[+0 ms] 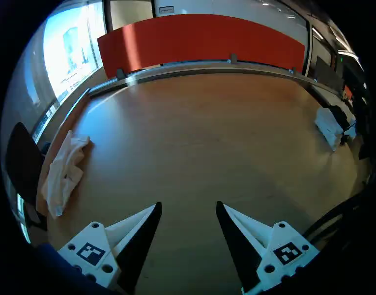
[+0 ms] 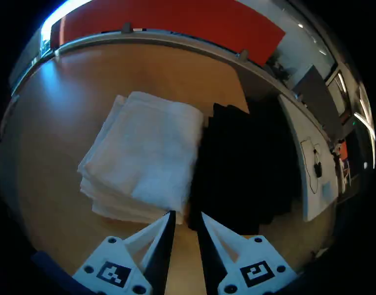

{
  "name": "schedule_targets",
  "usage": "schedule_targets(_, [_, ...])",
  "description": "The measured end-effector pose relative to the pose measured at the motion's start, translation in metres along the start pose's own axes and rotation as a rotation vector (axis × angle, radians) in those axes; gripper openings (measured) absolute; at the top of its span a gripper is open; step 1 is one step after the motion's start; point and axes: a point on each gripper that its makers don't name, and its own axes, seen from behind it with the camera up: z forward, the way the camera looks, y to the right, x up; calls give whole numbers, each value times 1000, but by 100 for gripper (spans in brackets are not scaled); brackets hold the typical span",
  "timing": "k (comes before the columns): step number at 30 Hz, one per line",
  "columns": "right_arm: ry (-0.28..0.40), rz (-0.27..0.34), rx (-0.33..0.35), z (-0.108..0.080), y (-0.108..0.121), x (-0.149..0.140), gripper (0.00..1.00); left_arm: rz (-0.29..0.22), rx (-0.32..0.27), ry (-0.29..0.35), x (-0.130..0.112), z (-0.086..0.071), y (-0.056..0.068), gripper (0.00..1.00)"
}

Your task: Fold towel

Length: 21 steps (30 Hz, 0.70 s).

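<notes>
Now the left gripper (image 1: pixel 188 216) gapes wide over the table (image 1: pixel 197 137), crumpled towel (image 1: pixel 65 169) at nine o'clock, and the right gripper (image 2: pixel 186 221), jaws narrow and empty, faces folded towels (image 2: pixel 143 157) at eleven.

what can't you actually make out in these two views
- Black folded stack, right gripper view: too dark to count layers.
- Crumpled white towel, left gripper view: bunched at the wooden table's edge, own folds hide its shape.
- Folded white towel stack, left gripper view: far off, too small for detail.
- Small items on the white side desk, right gripper view: too small to identify.
</notes>
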Motion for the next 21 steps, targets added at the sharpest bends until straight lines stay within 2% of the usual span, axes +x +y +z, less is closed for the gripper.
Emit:
schedule_targets(4, [20, 7, -3, -4, -3, 2, 58, 0, -3, 3, 1, 0, 0, 81])
schedule_targets(10, [52, -7, -7, -9, -8, 7, 78, 2, -10, 8, 4, 0, 1, 81])
schedule_targets(13, [61, -9, 2, -12, -11, 10, 83, 3, -13, 11, 5, 0, 2, 81])
schedule_targets(21, [83, -14, 2, -17, -13, 19, 83, 6, -15, 19, 6, -2, 1, 81])
